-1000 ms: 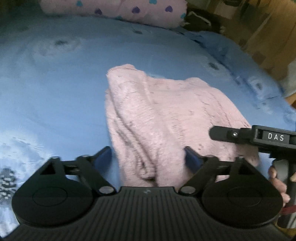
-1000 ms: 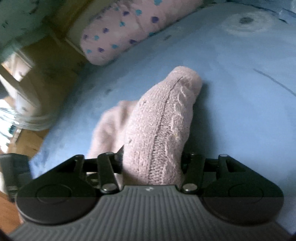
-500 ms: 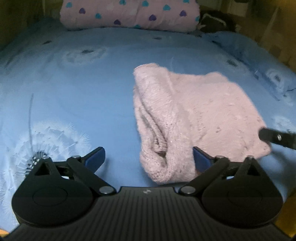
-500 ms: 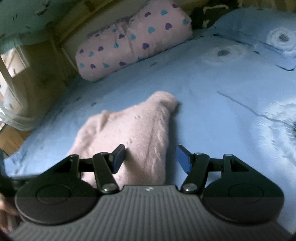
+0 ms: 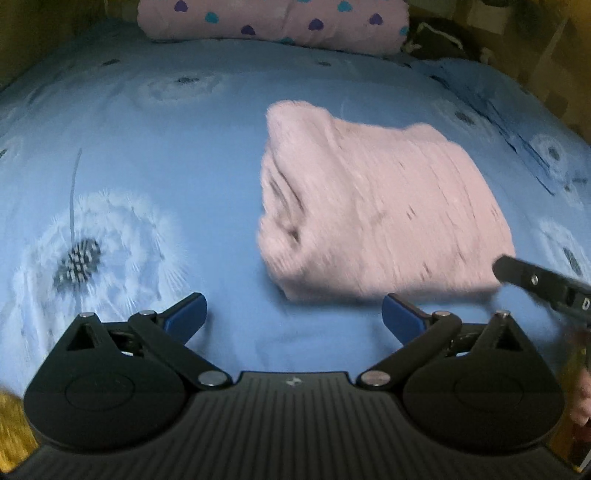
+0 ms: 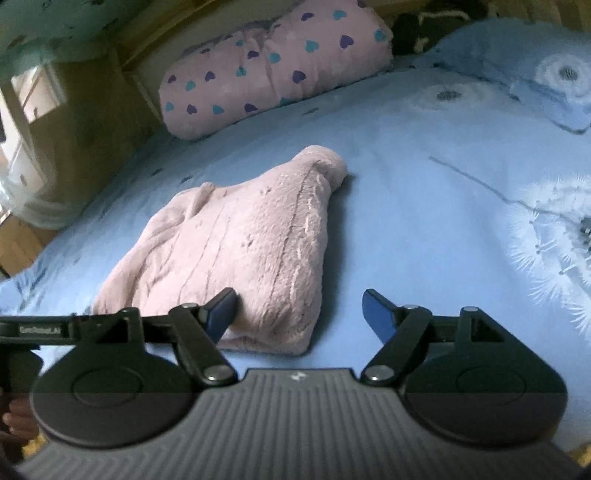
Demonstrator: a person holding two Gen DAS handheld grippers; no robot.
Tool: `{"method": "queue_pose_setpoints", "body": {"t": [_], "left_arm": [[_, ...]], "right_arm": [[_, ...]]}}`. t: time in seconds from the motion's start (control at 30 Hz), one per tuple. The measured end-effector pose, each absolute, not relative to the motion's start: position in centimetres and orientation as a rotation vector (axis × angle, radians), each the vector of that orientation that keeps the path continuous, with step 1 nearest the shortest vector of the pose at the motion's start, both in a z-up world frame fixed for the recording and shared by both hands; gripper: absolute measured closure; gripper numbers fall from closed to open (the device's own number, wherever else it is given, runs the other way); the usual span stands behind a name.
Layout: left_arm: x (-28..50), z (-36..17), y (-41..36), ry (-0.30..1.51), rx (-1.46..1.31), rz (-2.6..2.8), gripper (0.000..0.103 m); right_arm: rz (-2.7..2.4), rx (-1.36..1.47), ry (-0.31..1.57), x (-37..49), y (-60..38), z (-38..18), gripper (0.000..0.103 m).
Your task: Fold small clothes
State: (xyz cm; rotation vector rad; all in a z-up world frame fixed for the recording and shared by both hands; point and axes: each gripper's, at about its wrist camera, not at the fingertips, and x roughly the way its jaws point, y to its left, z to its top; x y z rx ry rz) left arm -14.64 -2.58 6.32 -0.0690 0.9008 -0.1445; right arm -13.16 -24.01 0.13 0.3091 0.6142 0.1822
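A folded pink knitted garment (image 5: 376, 206) lies flat on the blue bedsheet (image 5: 184, 155). In the left wrist view my left gripper (image 5: 293, 319) stands wide open just short of the garment's near edge, with only sheet between its blue pads. The right wrist view shows the same garment (image 6: 243, 247) from its other side. My right gripper (image 6: 299, 314) is open and its jaws are still opening; the garment's near corner lies between them, against the left pad, not pinched. One black finger of the right gripper (image 5: 535, 280) reaches in at the right edge of the left wrist view.
A pink pillow with heart prints (image 5: 273, 18) lies along the far edge of the bed. A blue pillow (image 6: 535, 81) sits at the far right in the right wrist view. White dandelion prints (image 5: 85, 254) mark the sheet. A wooden floor (image 6: 22, 243) shows beyond the bed's left side.
My right gripper let go of the raised pink fold, which now lies flat. Both grippers drew back from the garment, and the left one opened wider.
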Motion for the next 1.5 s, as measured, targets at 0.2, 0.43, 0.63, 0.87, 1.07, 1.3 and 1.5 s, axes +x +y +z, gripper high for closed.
{"method": "queue_pose_setpoints", "body": {"t": [0.2,0.43,0.63,0.87,1.07,1.3,1.5], "left_arm": [[-15.7,4.7,-4.4,0.924,-0.026,-0.144,0.000],[-15.8,3.8,-5.2,0.923,0.021,-0.133,0.000],[-15.7,3.6,-5.3,0.914,0.040,-0.135,0.000],[-15.6,3.5,-5.7,0.918,0.045,-0.122,0.000],[-15.7,3.4,-5.7,0.911,0.046,-0.121,0.000],[-15.9,3.3,-5.7,0.888,0.037,-0.117,0.000],[-15.6,3.3,-5.8,0.893,0.032,-0.105,0.000]], "right_arm": [[0.155,0.245,0.610,-15.0,-23.0,0.2,0.027],[0.035,-0.020,0.604,-16.9,-19.1,-1.0,0.027],[0.034,-0.063,0.616,-16.7,-18.8,-1.6,0.027],[0.037,-0.059,0.615,-16.8,-19.0,-1.9,0.025],[0.034,-0.065,0.611,-17.0,-18.7,-2.0,0.024],[0.034,-0.070,0.608,-17.1,-18.5,-2.0,0.024],[0.034,-0.071,0.607,-17.1,-18.4,-2.1,0.024]]}}
